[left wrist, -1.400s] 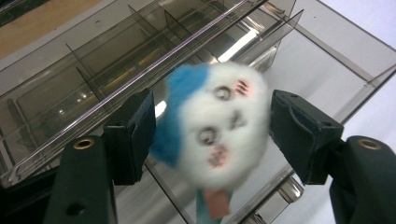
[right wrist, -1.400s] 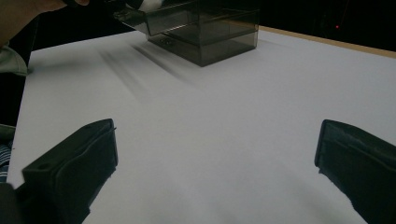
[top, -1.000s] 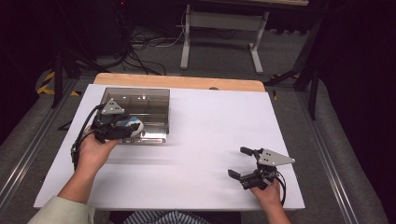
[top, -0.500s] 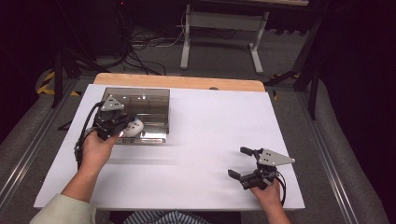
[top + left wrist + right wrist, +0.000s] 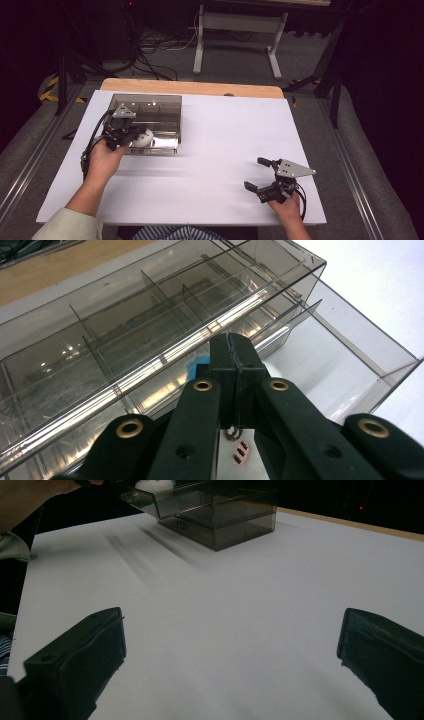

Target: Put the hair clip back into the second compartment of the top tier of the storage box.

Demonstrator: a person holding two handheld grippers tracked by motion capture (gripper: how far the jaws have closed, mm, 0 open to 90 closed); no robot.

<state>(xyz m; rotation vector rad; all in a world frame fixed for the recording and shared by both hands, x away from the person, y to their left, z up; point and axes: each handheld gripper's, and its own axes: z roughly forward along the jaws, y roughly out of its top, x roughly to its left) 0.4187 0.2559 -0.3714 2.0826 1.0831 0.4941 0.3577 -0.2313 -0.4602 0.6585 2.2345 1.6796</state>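
A smoky clear plastic organiser box (image 5: 155, 112) stands at the table's back left, its lower drawer (image 5: 162, 146) pulled out toward me. My left gripper (image 5: 131, 134) hovers over that drawer, and a white thing (image 5: 142, 138) lies in the drawer beside its tip. In the left gripper view the jaws (image 5: 234, 352) are pressed together above the box's dividers (image 5: 150, 305). I see nothing clearly between them. A bit of blue (image 5: 200, 362) peeks out beside them. My right gripper (image 5: 255, 173) rests open near the front right; between its jaws (image 5: 232, 630) is bare table.
White sheet (image 5: 230, 135) covers the table, with a wooden edge (image 5: 200, 88) at the back. The box (image 5: 225, 515) shows far off in the right gripper view. Beyond the table are cables and a metal stand (image 5: 235, 25) on the floor.
The left gripper's jaws have come together over the open drawer, and the hand has barely shifted. The right gripper has stayed where it was.
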